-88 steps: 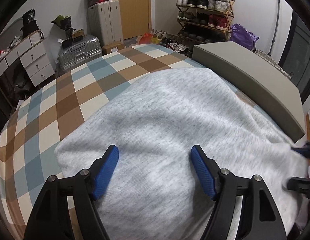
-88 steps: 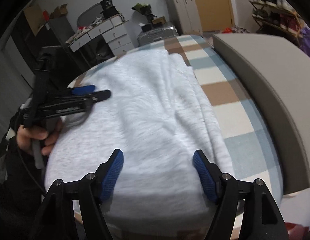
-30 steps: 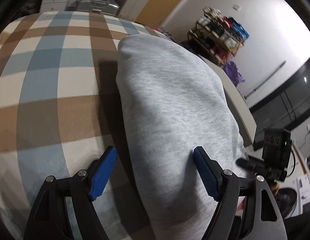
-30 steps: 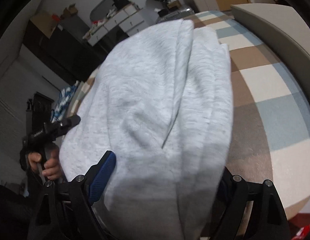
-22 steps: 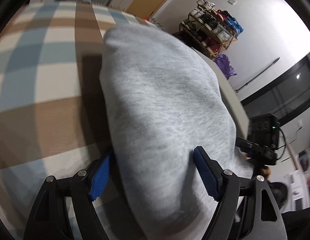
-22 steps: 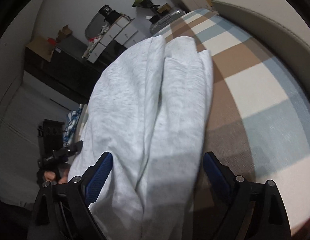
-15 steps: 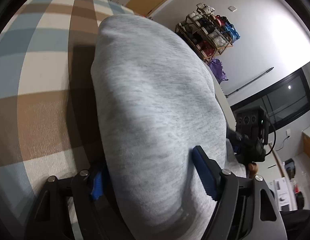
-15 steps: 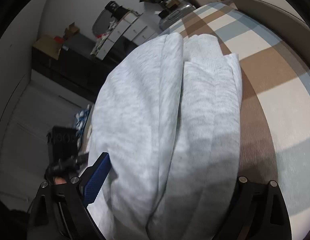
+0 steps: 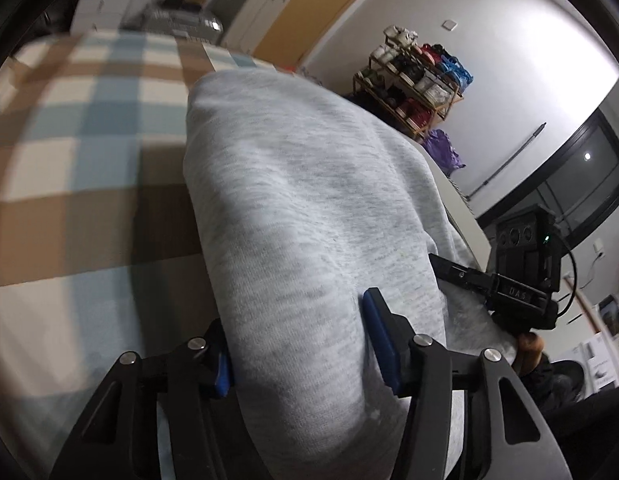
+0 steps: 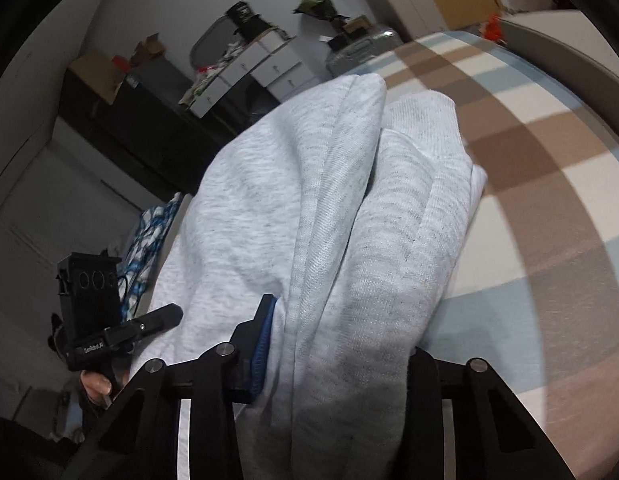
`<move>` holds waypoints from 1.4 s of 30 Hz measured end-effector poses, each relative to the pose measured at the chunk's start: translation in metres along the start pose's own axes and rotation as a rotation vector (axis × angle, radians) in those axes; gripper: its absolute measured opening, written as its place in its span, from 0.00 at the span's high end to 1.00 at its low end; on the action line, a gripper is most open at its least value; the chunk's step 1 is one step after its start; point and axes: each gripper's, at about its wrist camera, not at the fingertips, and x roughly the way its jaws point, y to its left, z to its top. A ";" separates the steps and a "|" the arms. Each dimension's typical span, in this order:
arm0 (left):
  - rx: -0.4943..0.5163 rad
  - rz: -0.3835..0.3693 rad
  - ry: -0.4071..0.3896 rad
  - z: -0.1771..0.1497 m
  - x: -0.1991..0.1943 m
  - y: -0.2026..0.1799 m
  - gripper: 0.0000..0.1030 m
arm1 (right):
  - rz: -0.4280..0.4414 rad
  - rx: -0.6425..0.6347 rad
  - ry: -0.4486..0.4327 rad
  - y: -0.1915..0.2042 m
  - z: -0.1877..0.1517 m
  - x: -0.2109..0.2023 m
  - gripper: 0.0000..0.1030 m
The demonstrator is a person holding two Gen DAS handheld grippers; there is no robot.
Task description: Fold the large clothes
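Note:
A large light-grey sweatshirt (image 9: pixel 309 200) lies folded lengthwise on a bed with a brown, blue and white checked cover (image 9: pixel 69 160). My left gripper (image 9: pixel 301 354) has its jaws closing on the near end of the sweatshirt, and both blue pads (image 9: pixel 379 340) press into the cloth. In the right wrist view the sweatshirt (image 10: pixel 329 208) shows as several stacked layers. My right gripper (image 10: pixel 341 352) is closing on that bunch; one blue pad (image 10: pixel 265 344) presses its side, the other is hidden under fabric. Each gripper shows in the other's view, at the opposite corner.
The checked cover (image 10: pixel 549 160) stretches to the right, bounded by a grey padded board (image 10: pixel 569 52). A shoe rack (image 9: pixel 413 80), a purple bag (image 9: pixel 441 148) and suitcases (image 9: pixel 185 24) stand beyond the bed. White drawers (image 10: pixel 269 68) line the far wall. A hand (image 10: pixel 95 386) holds the left gripper's handle.
Both grippers have pushed in over the sweatshirt's near end and narrowed their jaws onto it. The cloth between the right pads has bunched into thicker folds.

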 end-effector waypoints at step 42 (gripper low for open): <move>-0.116 0.633 -0.234 0.044 -0.295 0.252 0.43 | 0.178 -0.346 0.267 0.335 0.030 0.279 0.41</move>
